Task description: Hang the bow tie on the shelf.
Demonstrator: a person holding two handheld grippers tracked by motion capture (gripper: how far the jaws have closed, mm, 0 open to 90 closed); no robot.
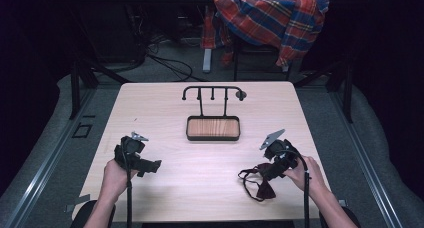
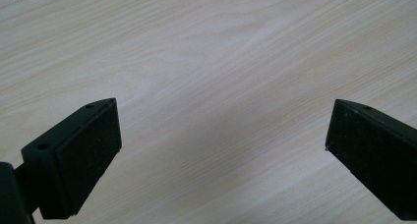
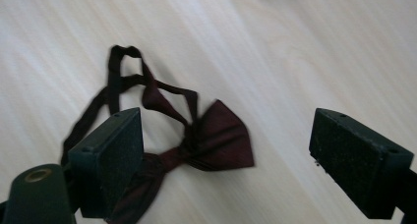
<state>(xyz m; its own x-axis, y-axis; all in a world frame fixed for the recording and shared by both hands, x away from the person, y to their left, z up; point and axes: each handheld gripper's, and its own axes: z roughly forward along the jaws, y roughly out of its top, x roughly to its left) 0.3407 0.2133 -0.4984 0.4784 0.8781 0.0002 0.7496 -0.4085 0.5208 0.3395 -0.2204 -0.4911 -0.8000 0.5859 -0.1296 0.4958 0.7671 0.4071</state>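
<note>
A dark red bow tie [image 1: 261, 184] with a thin looped strap lies on the wooden table [image 1: 210, 188] near its front right. My right gripper [image 1: 265, 172] hovers over it, jaws spread wide. In the right gripper view the bow tie [image 3: 211, 135] lies flat between and under the jaws, its strap curling toward the upper left; my right gripper [image 3: 226, 160] is open and holds nothing. My left gripper [image 1: 150, 165] rests low at the front left, pointing right. In the left gripper view my left gripper [image 2: 223, 150] is open over bare wood.
A black wire stand with hooks [image 1: 213, 93] rises from a small tray with a wood base [image 1: 213, 128] at the table's middle back. A plaid shirt [image 1: 272, 15] hangs over a chair behind the table. Cables lie on the floor beyond.
</note>
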